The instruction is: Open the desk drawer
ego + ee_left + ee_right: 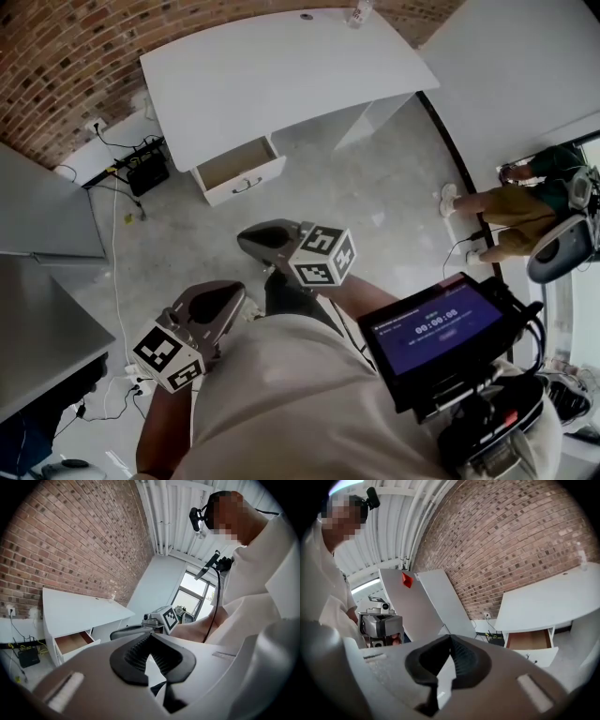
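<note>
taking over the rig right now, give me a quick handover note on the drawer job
Left hand-held gripper: jaws together, nothing between them, held low by the body, well back from the desk.
Right hand-held gripper: the same, jaws together and empty, away from the desk.
Drawer: pulled out from under the left end of the white desk, its wooden inside showing, with the handle on its front facing you.
Done: the drawer stands open.
Left: nothing for the opening itself, as far as these views show. Neither gripper touches the drawer.
</note>
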Tool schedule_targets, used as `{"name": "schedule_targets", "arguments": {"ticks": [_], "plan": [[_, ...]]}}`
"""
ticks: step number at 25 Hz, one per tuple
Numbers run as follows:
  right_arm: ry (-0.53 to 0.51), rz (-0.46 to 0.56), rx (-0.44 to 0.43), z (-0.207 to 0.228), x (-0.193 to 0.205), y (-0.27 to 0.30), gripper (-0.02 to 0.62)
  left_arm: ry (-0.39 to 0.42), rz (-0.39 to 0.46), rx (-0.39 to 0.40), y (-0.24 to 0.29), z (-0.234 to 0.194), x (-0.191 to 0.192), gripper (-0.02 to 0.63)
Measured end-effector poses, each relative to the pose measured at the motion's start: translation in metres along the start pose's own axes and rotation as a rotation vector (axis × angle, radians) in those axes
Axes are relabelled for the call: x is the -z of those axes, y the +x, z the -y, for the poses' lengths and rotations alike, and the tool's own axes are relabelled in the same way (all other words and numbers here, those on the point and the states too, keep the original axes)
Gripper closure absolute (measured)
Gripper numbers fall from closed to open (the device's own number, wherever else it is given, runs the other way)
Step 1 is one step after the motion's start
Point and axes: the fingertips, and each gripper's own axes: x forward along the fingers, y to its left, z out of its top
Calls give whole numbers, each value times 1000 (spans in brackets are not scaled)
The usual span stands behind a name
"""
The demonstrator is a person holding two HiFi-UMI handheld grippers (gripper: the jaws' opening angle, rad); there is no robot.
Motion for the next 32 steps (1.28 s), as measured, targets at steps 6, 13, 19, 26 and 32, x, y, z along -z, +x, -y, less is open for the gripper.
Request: {"name": "schedule_targets", "arguments": {"ticks": [6, 13, 19, 26, 32], "plan": [[-71, -11, -21, -17, -9, 7, 592, 0, -3, -7, -1, 0, 1, 603], [-113, -16, -40, -26, -13, 9, 592, 2, -2, -17, -1, 1, 4, 603], [-142, -16, -45, -31, -17, 11, 592, -3, -8, -16, -2, 2, 6, 603], [-202, -32, -42, -40, -19, 13, 592, -11, -18, -11, -4, 3, 9, 603], [-255, -45, -43, -47, -21, 14, 592, -14, -22, -4, -5, 2, 10, 603]]}}
